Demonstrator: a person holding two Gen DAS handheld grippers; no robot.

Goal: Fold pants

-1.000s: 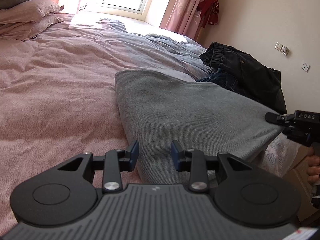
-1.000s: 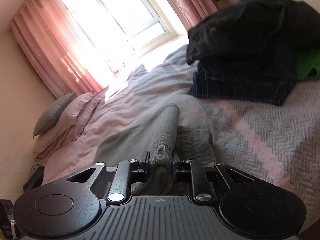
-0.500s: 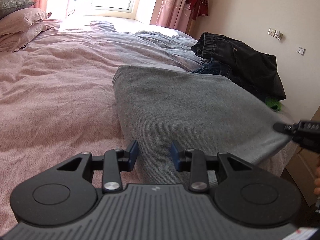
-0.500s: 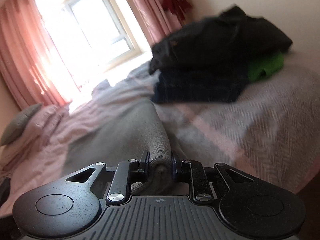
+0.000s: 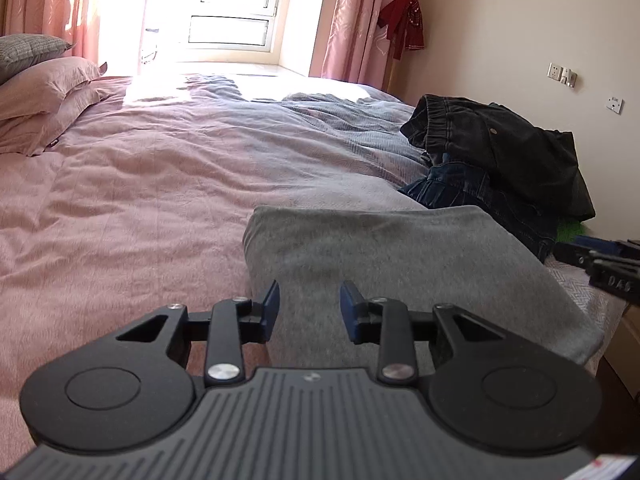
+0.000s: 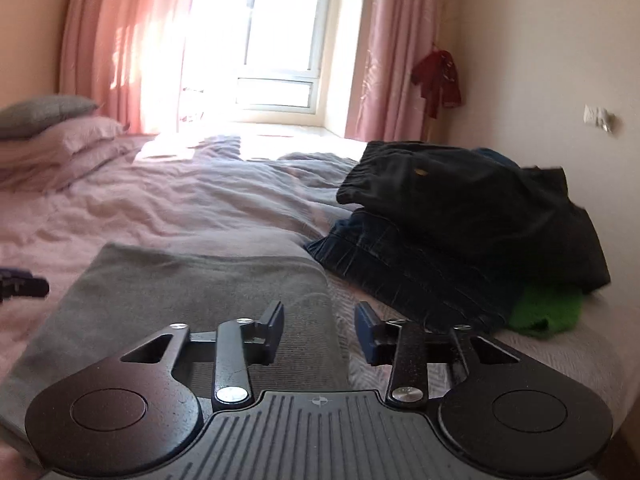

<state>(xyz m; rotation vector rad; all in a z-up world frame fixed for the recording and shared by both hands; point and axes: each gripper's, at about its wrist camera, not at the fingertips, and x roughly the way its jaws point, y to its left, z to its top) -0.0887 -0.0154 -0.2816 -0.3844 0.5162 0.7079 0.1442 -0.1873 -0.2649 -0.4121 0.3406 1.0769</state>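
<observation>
Grey folded pants (image 5: 400, 256) lie flat on the pink bed near its foot edge, and show again in the right wrist view (image 6: 200, 292). My left gripper (image 5: 309, 308) hovers open over their near left part, with nothing between its fingers. Over the pants' right edge my right gripper (image 6: 320, 328) stands open and empty. Its tips (image 5: 592, 258) poke in at the right of the left wrist view. The left gripper's tips (image 6: 20, 284) show at the left edge of the right wrist view.
A pile of dark pants and jeans (image 6: 460, 232) with a green cloth (image 6: 548, 308) lies at the bed's right, by the wall. Pillows (image 5: 36, 80) sit at the far left. A window and pink curtains stand beyond the bed (image 5: 120, 200).
My right gripper let go of the grey pants' edge and opened; the fabric now lies flat. Both grippers pulled back and levelled out. The left gripper stayed open.
</observation>
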